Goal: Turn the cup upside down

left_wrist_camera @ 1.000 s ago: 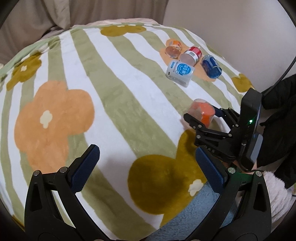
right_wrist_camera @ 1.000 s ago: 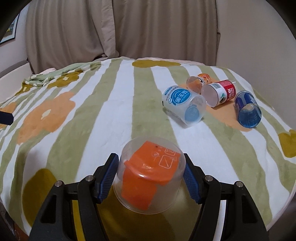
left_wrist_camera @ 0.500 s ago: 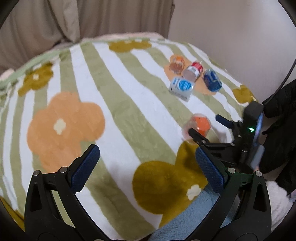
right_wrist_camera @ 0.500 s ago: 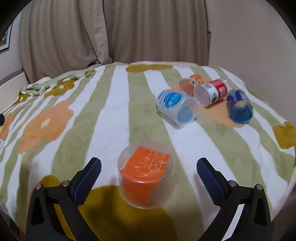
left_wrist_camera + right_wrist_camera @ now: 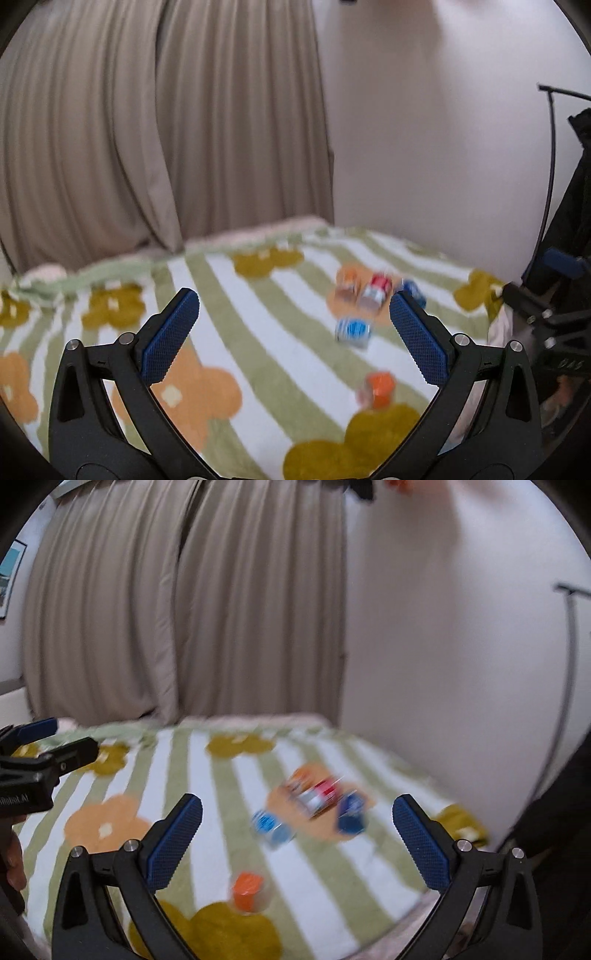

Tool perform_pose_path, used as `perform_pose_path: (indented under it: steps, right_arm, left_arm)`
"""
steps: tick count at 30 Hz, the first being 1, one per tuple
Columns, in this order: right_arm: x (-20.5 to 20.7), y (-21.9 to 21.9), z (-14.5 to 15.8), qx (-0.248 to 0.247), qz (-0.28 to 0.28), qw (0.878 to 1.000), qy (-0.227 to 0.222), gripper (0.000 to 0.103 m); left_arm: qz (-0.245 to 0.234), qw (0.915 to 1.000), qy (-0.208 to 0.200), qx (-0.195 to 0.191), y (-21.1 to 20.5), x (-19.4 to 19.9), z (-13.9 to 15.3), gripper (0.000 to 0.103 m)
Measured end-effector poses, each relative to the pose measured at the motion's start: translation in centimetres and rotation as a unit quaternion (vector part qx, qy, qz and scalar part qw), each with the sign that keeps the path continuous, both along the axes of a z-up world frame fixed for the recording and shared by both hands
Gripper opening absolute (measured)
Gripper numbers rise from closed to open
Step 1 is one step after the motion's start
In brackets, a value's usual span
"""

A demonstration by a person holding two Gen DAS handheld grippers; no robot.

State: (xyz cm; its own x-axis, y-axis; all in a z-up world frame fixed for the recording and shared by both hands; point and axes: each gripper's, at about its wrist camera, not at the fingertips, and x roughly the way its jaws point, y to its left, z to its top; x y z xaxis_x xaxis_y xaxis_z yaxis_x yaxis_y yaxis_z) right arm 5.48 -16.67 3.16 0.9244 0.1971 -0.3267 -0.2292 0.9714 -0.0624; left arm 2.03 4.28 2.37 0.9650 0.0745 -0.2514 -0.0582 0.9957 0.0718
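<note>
A clear cup with an orange label [image 5: 248, 892] stands upside down on the flowered blanket [image 5: 207, 812], near its front edge; it also shows in the left wrist view [image 5: 376, 389]. My right gripper [image 5: 297, 843] is open and empty, pulled back and raised well away from the cup. My left gripper [image 5: 293, 338] is open and empty, also held back above the blanket. Both views are blurred by motion.
Several cups lie on their sides farther back: a white-and-blue one [image 5: 271, 827], a red one [image 5: 319, 794], a blue one [image 5: 351, 814] and an orange one [image 5: 301, 777]. Curtains [image 5: 184, 609] and a wall [image 5: 443, 646] stand behind the bed.
My right gripper let go of the orange-label cup, opened wide and drew back and up. Both grippers have tilted up, so the curtains and wall now fill the upper view.
</note>
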Motion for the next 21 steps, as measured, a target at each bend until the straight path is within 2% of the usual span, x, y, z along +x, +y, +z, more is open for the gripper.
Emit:
perform_pose_path:
  steps: [3,6,11,21]
  right_arm:
    - [-2.3,-1.0,1.8,0.004,-0.028,0.999,-0.039,0.103]
    - [-3.9,-1.9,2.4,0.011,-0.047,0.997,-0.063,0.103]
    - [-4.4,-2.7,2.0,0.018,-0.063,0.996,-0.061,0.103]
    - [-5.2,-3.7,2.2,0.031,-0.077,0.995,-0.056,0.103]
  left_arm:
    - [-0.006,0.9995,-0.031,0.008,-1.3,-1.5,0.6,0.103]
    - [-0.014,0.9993,-0.032,0.012,-2.0,-2.2,0.5,0.103]
    - [-0.024,0.9991,-0.036,-0.003,-2.2,-3.6,0.5,0.103]
    - [-0.031,0.9984,-0.047,-0.001,-2.9,-4.3,0.3,0.103]
